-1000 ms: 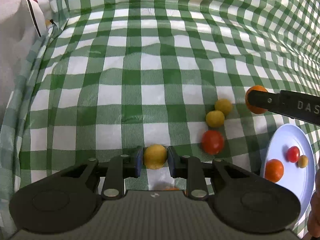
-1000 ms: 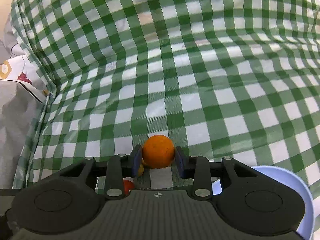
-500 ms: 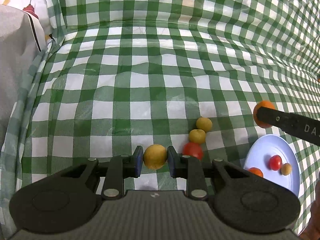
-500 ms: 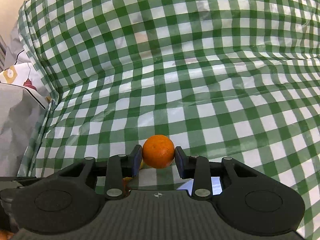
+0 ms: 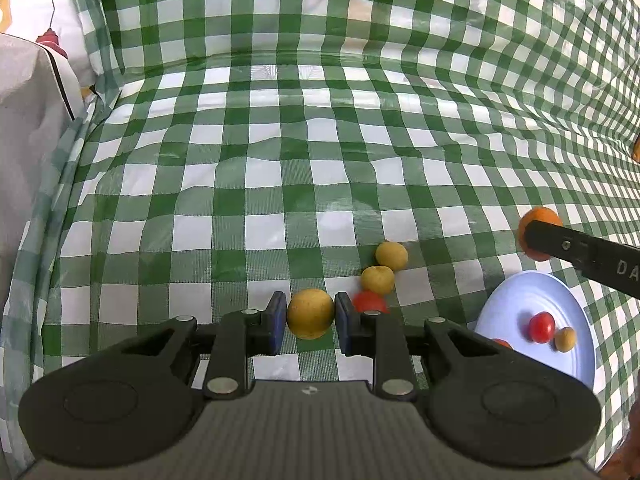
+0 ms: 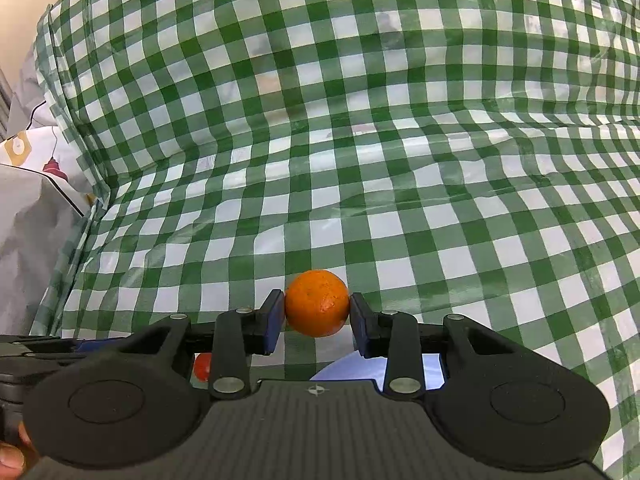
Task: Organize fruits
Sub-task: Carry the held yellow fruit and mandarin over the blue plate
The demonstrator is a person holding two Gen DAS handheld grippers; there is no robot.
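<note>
Where green-checked cloth (image 5: 280, 184) rises behind, pale blue plate (image 5: 520, 300) rests.

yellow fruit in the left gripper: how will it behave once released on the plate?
The yellow fruit is round, so it would likely roll on the shallow blue plate. The left gripper pinches it without visible denting, so it seems firm. It looks small, so probably light.

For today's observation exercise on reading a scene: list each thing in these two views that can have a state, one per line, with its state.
Left gripper: shut on the yellow fruit, lifted.
Right gripper: shut on the orange, lifted.
Plate: on the cloth, holding three small fruits.
Two yellow fruits: loose on the cloth, touching.
Red tomato: loose on the cloth, partly hidden.
</note>
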